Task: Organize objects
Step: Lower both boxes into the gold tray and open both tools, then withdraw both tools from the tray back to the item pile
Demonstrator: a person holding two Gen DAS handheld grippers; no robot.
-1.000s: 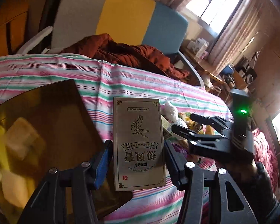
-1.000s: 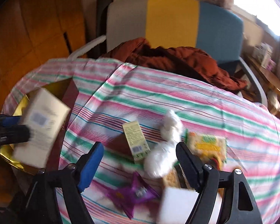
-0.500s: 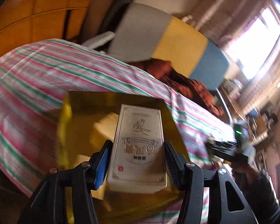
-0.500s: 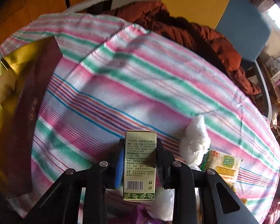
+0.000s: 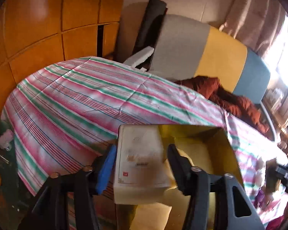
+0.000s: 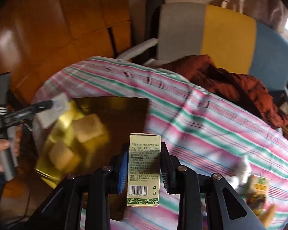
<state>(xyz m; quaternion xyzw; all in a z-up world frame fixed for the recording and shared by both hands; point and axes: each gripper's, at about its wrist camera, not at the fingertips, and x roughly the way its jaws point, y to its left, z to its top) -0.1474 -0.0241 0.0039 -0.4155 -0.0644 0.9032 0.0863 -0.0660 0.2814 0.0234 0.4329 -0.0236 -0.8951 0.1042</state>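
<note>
My left gripper holds a cream tea box over the near left corner of an open gold-lined box on the striped table. A gap shows between the tea box and the right finger. My right gripper is shut on a small green-printed carton, held upright just above the gold box's dark right wall. Tan blocks lie inside the gold box. The left gripper also shows at the far left of the right wrist view.
The striped tablecloth covers the table. A grey, yellow and blue chair with a rust-brown garment stands behind it. A white plush and a yellow snack pack lie at the right. Orange wooden panels are on the left.
My right gripper lifted the green carton off the table and carried it left to the gold box. My left gripper swung left with the tea box, lowering it at the box's corner.
</note>
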